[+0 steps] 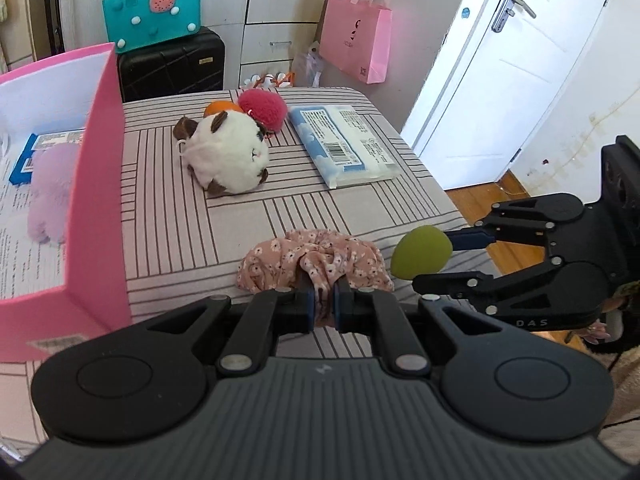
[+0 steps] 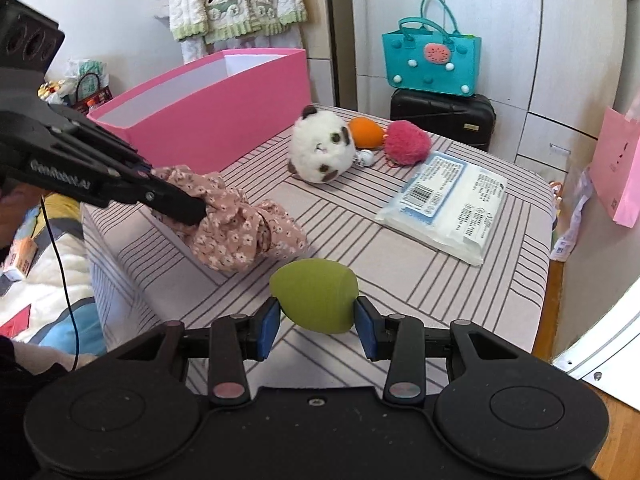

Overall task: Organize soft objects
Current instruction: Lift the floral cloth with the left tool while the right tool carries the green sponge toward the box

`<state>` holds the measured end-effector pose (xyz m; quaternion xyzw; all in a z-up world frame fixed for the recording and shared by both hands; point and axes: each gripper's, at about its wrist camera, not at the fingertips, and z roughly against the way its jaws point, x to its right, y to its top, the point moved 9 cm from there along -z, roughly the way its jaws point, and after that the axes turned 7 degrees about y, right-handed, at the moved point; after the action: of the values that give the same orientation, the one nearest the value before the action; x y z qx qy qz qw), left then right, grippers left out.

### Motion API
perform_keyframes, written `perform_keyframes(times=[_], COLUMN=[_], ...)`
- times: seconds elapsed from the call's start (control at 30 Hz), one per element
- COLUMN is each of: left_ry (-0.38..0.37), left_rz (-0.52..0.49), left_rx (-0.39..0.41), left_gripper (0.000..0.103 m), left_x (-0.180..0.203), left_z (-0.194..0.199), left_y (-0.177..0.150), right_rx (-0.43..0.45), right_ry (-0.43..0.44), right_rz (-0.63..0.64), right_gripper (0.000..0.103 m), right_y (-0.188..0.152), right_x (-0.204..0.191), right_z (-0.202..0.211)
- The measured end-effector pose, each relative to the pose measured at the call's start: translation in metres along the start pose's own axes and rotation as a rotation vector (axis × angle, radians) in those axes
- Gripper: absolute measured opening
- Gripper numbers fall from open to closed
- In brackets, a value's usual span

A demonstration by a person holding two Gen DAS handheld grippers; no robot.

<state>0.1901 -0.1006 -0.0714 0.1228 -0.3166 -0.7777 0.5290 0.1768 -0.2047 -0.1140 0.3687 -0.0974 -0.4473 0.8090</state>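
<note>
My left gripper (image 1: pixel 323 304) is shut on a pink floral scrunchie (image 1: pixel 288 264), also seen in the right wrist view (image 2: pixel 240 224), at the near edge of the striped table (image 1: pixel 248 216). My right gripper (image 2: pixel 316 322) is shut on a green egg-shaped sponge (image 2: pixel 316 300), which also shows in the left wrist view (image 1: pixel 420 254), just right of the scrunchie. A white and brown plush (image 1: pixel 228 156), an orange sponge (image 1: pixel 222 109) and a red pompom (image 1: pixel 264 108) lie mid-table. A pink box (image 1: pixel 100 200) stands at the left, with a lilac plush (image 1: pixel 50 192) and a blue packet (image 1: pixel 28 160) inside.
A tissue pack (image 1: pixel 344 144) lies at the table's right. A black suitcase (image 1: pixel 172 64) with a teal bag (image 1: pixel 152 12) stands behind the table. A pink paper bag (image 1: pixel 356 40) hangs near a white door (image 1: pixel 500 60).
</note>
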Motion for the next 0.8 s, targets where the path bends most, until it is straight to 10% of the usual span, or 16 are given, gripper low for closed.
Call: perform_keyframes(times=[0.8], left_ry=[0.083], left_rz=[-0.001], left_rx=[0.068], left_gripper=[0.008], left_x=[-0.053], left_z=[0.114], left_y=[0.001], right_rx=[-0.001], right_ry=[0.141], right_rz=[0.068], right_gripper=[0.046], right_y=[0.062], right_x=[-0.071], right_z=[0.013])
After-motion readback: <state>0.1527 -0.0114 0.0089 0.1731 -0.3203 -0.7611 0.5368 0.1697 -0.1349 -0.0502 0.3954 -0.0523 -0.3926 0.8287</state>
